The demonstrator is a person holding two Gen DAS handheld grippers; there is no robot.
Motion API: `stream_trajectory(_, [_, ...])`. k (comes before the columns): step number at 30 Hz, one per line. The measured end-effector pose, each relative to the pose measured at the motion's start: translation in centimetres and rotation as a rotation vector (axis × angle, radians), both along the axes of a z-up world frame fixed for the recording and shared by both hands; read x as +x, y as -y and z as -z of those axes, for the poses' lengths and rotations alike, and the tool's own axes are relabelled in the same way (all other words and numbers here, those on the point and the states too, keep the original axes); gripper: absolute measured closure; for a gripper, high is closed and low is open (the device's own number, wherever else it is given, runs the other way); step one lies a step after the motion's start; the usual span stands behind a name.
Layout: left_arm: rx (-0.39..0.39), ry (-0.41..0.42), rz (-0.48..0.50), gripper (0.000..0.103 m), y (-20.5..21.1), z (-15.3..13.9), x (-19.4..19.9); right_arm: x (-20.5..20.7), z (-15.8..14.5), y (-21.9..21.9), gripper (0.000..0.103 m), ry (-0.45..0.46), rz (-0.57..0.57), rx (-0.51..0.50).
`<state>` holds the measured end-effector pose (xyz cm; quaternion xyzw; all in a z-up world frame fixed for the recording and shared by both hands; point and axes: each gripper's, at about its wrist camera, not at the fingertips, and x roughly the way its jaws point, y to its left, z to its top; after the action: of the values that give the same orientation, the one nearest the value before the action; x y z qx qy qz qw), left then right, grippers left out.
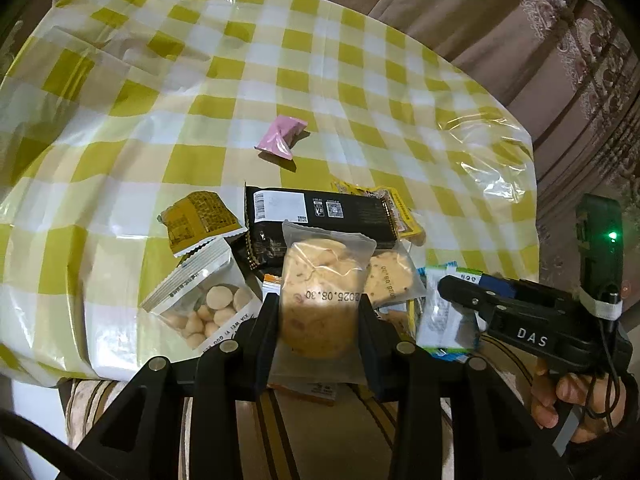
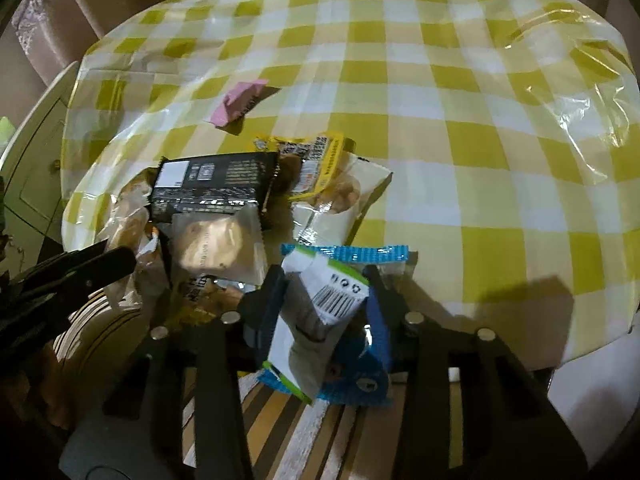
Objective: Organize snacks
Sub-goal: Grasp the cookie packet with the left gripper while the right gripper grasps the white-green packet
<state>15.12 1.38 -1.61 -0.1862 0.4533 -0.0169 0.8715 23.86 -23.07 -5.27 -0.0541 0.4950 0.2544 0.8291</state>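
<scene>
My left gripper is shut on a clear packet holding a round biscuit, at the near edge of the snack pile. My right gripper is shut on a blue and white snack packet; it also shows in the left wrist view to the right of the pile. The pile holds a black bar packet, a gold packet, a clear bag of small round biscuits, a second biscuit packet and a yellow packet. A pink packet lies apart, farther back.
The round table has a yellow and white checked plastic cover. Curtains hang behind it. A striped chair seat lies below the near table edge. A white cabinet stands at the left in the right wrist view.
</scene>
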Motion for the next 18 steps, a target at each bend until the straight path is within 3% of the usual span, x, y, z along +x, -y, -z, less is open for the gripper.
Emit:
stream_trajectory(6, [0.006,-0.009,-0.002,0.065,0.6,0.0,-0.2,0.0,0.1,0.8,0.059,-0.034,0.004,0.001])
stream_trajectory(10, [0.003,-0.008,-0.002,0.065,0.8,-0.1,-0.2,-0.1,0.5,0.6,0.03,-0.033,0.002,-0.056])
stream_trajectory(11, [0.002,-0.009,-0.002,0.065,0.8,0.0,-0.2,-0.4,0.5,0.4,0.029,-0.03,-0.006,-0.073])
stream_trajectory(15, [-0.006,-0.011,-0.002,0.065,0.8,0.1,-0.2,-0.5,1.6,-0.7,0.028,-0.052,-0.041,-0.136])
stream_trajectory(16, [-0.009,-0.011,-0.003,0.065,0.7,0.1,-0.2,-0.4,2.0,-0.9,0.031,-0.071,-0.053,-0.138])
stream_trajectory(18, [-0.007,-0.01,-0.005,0.065,0.7,0.1,-0.3,-0.6,2.0,-0.5,0.047,-0.054,-0.034,-0.138])
